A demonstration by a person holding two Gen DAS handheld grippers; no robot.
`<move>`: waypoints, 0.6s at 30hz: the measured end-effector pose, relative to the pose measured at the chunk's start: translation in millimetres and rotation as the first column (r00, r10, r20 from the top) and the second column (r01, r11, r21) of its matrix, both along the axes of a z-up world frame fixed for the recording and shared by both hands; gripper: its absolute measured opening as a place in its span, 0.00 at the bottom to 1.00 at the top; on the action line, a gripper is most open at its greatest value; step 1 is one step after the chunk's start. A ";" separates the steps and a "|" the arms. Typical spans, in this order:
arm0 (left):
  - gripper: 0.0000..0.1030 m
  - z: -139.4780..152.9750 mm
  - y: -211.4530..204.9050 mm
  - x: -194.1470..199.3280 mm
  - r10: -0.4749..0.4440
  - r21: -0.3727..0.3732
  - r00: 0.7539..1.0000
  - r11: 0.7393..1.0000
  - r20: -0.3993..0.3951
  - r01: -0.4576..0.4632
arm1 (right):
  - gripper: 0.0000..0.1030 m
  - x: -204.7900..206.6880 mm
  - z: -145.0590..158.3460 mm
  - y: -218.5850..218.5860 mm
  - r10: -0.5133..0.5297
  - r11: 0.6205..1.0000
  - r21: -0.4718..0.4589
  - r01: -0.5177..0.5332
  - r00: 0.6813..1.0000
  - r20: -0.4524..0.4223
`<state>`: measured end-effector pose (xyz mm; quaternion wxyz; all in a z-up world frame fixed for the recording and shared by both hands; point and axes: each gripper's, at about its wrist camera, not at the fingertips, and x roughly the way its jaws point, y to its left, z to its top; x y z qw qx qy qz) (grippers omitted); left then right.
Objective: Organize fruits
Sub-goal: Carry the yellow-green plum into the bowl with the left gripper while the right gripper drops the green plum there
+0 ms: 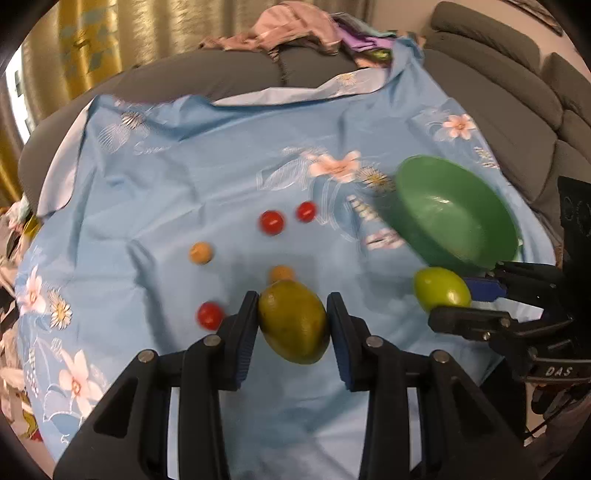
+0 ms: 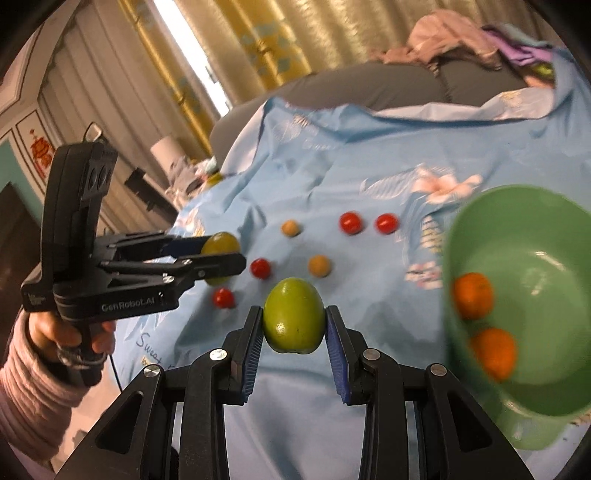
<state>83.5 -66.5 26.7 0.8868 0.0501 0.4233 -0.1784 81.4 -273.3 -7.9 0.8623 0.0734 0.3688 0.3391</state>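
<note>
My left gripper [image 1: 291,325] is shut on a dark green mango [image 1: 293,321], held above the blue flowered cloth [image 1: 184,177]. My right gripper [image 2: 293,325] is shut on a lighter green fruit [image 2: 293,319]; it also shows in the left wrist view [image 1: 441,288]. The left gripper [image 2: 225,258] with its mango [image 2: 221,243] shows at the left of the right wrist view. A green bowl [image 2: 554,229] at the right holds two oranges [image 2: 472,295]. The bowl [image 1: 454,210] looks tilted in the left wrist view. Several red tomatoes [image 1: 272,222] and small tan fruits [image 1: 201,253] lie on the cloth.
The cloth covers a grey sofa [image 1: 498,92]. A pile of clothes [image 1: 295,26] lies at the back. Yellow curtains [image 1: 92,40] hang behind. My sleeved hand [image 2: 44,350] holds the left gripper's handle.
</note>
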 end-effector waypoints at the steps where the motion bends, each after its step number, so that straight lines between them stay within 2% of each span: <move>1: 0.36 3.2 -7.0 0.3 -0.009 -0.006 1.000 1.000 0.007 0.009 | 0.34 -0.5 2.0 -5.6 -0.013 1.000 0.002 0.013 1.000 0.006; 13: 0.36 25.1 -84.9 14.3 -0.147 -0.062 0.988 0.987 0.052 0.150 | 0.34 1.9 14.6 -74.3 -0.182 0.983 0.035 0.181 0.982 0.045; 18: 0.36 21.9 -121.4 26.0 -0.215 -0.078 0.975 0.973 0.049 0.218 | 0.34 7.5 12.1 -100.4 -0.254 0.967 0.019 0.253 0.966 0.045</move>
